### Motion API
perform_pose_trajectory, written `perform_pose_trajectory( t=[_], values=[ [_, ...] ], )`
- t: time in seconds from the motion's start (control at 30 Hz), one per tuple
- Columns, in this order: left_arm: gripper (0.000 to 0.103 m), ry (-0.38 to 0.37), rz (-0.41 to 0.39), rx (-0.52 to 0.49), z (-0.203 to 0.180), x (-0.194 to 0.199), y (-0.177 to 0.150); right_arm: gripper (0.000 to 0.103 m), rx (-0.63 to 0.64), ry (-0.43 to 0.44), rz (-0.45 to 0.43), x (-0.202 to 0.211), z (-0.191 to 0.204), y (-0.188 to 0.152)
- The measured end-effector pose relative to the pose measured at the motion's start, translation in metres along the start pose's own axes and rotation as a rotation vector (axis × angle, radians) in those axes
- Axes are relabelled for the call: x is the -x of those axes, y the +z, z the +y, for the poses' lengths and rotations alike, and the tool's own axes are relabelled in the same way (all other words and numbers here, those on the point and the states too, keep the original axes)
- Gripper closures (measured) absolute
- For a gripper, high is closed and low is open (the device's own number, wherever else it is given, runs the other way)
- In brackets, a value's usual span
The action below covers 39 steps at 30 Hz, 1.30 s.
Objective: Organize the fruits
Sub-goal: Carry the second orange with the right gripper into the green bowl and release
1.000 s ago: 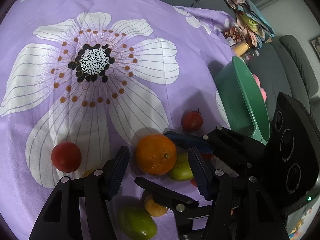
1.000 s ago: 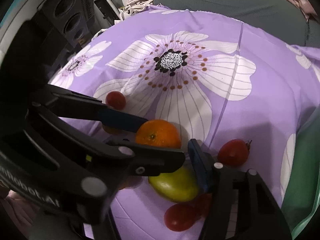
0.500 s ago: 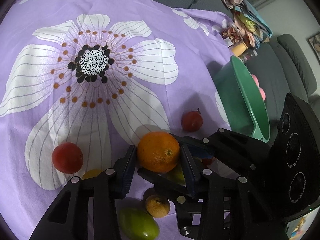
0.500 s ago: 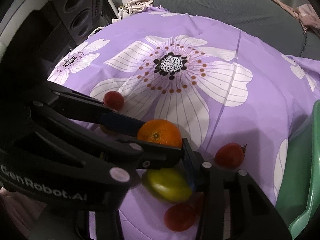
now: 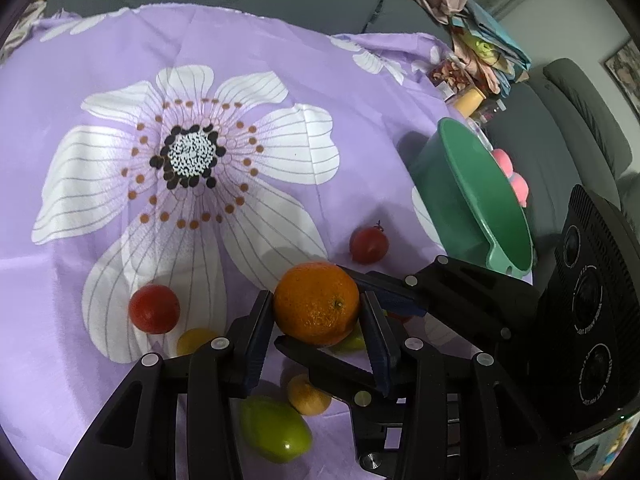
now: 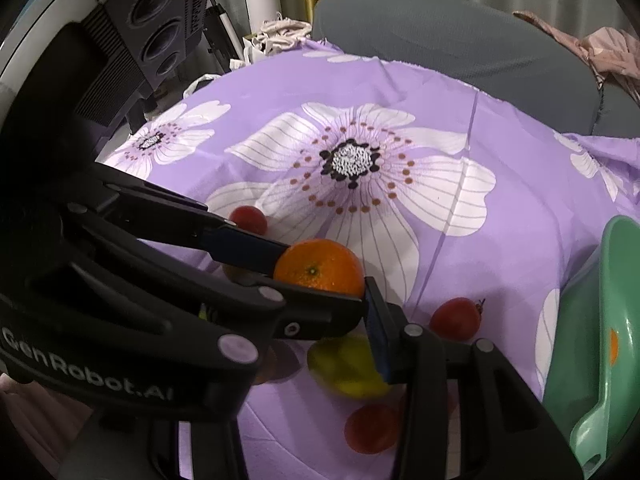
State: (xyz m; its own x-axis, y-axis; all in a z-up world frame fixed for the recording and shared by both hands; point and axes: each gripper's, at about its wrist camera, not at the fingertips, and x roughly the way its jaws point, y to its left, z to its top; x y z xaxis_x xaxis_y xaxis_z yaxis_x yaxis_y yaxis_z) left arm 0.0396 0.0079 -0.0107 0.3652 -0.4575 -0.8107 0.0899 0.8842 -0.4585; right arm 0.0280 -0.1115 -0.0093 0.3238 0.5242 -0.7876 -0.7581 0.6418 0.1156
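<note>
The left gripper is clamping the orange, its pads pressing either side. The right gripper is crossing it, narrowed on a yellow-green fruit, though whether its pads are pressing there I cannot tell. The orange is sitting above the purple flowered cloth, other fruits lying around, near the green bowl

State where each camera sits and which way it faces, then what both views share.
Left wrist: on the left gripper, facing down along its two fingers at the orange they clamp; green bowl right.
Right wrist: on the right gripper, facing down at that orange; its right finger shows, left gripper crosses.
Shared: orange, flowered cloth, green bowl, stemmed tomato.
</note>
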Motion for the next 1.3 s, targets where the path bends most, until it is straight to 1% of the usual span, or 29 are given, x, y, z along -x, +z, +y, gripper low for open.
perform_pose_trajectory(
  t=[0.13, 0.37, 0.8, 1.3],
  values=[
    [0.059, 0.022, -0.016, -0.015, -0.005, 0.005, -0.003, 0.060, 0.009, 0.003, -0.023, 0.006, 0.004, 0.001],
    [0.059, 0.039, -0.019, -0.021, -0.010, 0.007, -0.005, 0.060, 0.020, 0.014, -0.040, 0.010, 0.007, -0.003],
    [0.059, 0.052, -0.039, -0.057, -0.026, 0.010, -0.006, 0.060, 0.012, 0.000, -0.090, 0.028, 0.004, -0.006],
    [0.059, 0.064, -0.047, -0.072, -0.035, 0.012, -0.006, 0.060, 0.009, -0.009, -0.116, 0.037, 0.001, -0.010]
  ],
)
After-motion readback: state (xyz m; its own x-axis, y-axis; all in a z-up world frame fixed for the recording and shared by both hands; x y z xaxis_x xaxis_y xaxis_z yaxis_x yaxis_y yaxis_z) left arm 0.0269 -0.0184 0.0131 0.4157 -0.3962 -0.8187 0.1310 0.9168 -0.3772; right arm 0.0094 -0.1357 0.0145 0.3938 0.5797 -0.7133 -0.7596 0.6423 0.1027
